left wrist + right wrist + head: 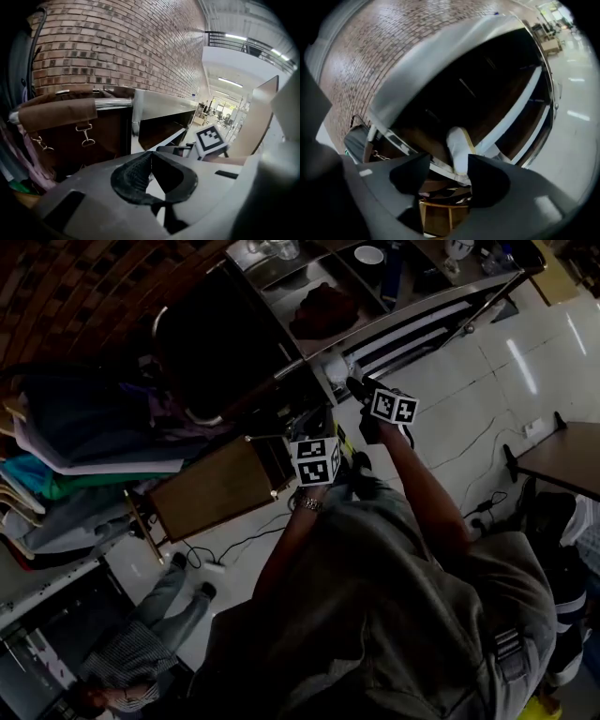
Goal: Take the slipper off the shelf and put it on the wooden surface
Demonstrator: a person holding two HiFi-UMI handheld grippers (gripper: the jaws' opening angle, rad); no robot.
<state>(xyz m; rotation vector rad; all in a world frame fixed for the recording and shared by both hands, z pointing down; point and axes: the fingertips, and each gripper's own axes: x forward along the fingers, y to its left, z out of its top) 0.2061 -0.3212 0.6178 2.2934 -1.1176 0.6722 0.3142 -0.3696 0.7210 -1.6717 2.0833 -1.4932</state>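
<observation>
Folded clothes (56, 442): stacked at the far left, beside the wooden piece.
Brown wooden surface (214, 488): a flat top, lower than the shelf and left of both tools.
Left hand-held gripper (150, 155): dark pads pressed together at the tips, pinching nothing; it faces a brown leather bag (61, 115) and a red brick wall (117, 47).
White slipper with yellowish trim (458, 145): at the front edge inside the grey metal shelf (440, 56).
Right hand-held gripper (449, 159): jaws spread with the slipper in the gap; the left pad is clear of it, the right pad just beside it.
</observation>
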